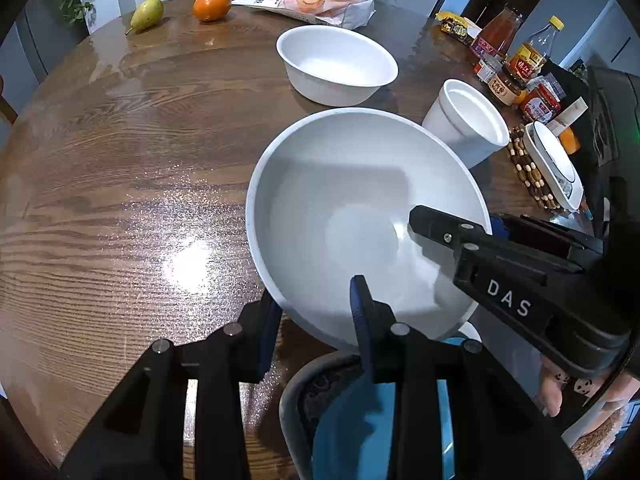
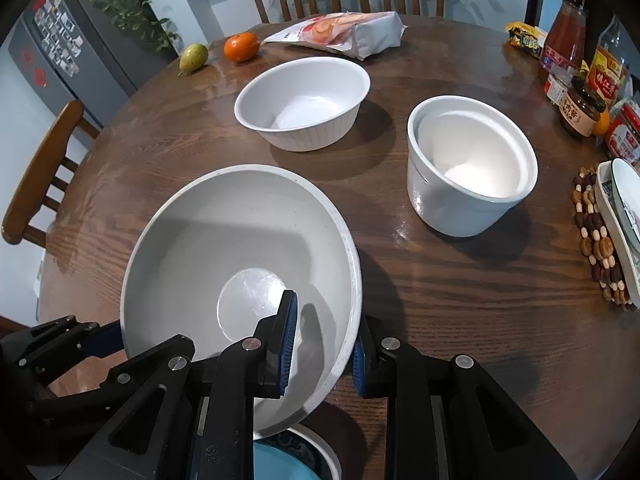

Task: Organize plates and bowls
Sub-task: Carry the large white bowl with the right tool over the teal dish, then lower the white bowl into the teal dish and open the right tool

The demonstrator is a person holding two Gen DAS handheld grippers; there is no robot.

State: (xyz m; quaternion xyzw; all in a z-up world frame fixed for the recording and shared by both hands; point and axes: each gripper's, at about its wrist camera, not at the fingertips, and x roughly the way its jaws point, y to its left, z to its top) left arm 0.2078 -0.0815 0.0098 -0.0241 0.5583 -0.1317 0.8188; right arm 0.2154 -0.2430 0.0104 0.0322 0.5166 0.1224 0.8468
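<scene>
Both grippers clamped on the same piece. Right gripper [image 2: 324, 344] pinches the near-right rim of the large grey bowl [image 2: 240, 248], one pad inside, one outside the wall. Left gripper [image 1: 316, 320] is closed on the bowl's opposite rim, inner finger over the lip, outer finger below it.

Step in hand, as I read it: a two-handed carry of the large grey bowl, held tilted and clear of the round wooden table [image 2: 460, 312], directly above a blue-glazed bowl [image 2: 292, 460] at the near table edge. Looks like nesting or stacking is intended, though which piece goes where is unclear.

Next move calls for levelling the bowl, keeping both pinches even so it does not twist, and lowering slowly; the blue-glazed bowl is mostly hidden under the load, so alignment is blind.

Remaining pieces, big to small: ribbed white bowl [image 2: 304, 108] at mid-table, well apart; deep white pot [image 2: 468, 168] to its right with a smaller dish nested inside; stacked dishes [image 2: 620, 216] on a beaded mat [image 2: 596, 240] at far right.
</scene>
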